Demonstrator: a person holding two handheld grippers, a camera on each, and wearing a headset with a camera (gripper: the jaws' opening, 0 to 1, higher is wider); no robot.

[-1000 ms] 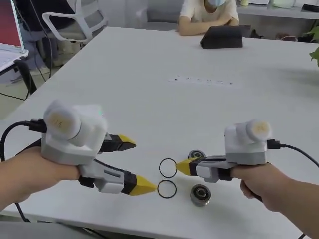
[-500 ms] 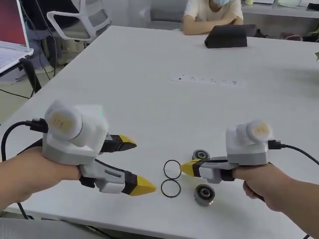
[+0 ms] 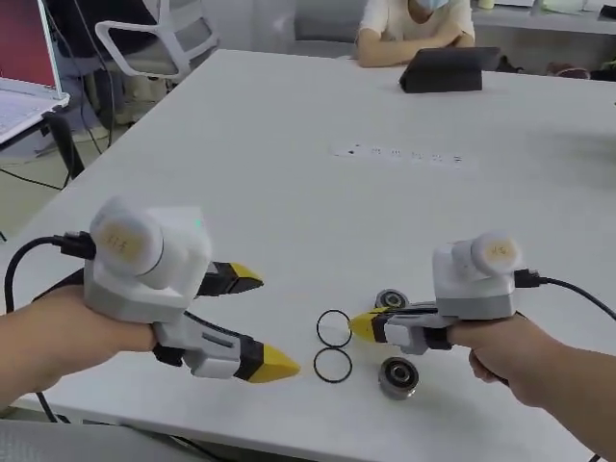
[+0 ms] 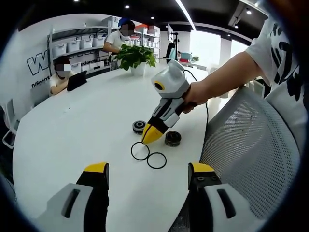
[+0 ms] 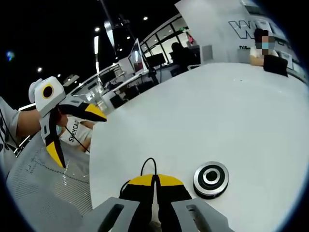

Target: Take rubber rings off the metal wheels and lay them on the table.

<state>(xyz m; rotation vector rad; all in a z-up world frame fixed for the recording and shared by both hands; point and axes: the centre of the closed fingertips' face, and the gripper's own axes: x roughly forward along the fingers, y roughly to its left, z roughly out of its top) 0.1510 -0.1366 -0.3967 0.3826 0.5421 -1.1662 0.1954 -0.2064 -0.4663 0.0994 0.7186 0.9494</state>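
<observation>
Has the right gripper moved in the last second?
No. The right gripper has its tip at the edge of the far ring, beside the far wheel, as before; only the camera shifted.

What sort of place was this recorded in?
Probably an open-plan office or lab workspace. A long white table has an office chair pulled up beside it, shelving with storage bins lines the wall, and a potted plant stands at the table's far end.

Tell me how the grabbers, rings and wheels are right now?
left gripper, open, holding nothing.
right gripper, shut, tip beside the far ring.
far ring, loose, flat on the table.
near ring, flat on the table.
far wheel, lying flat.
near wheel, lying flat.
</observation>
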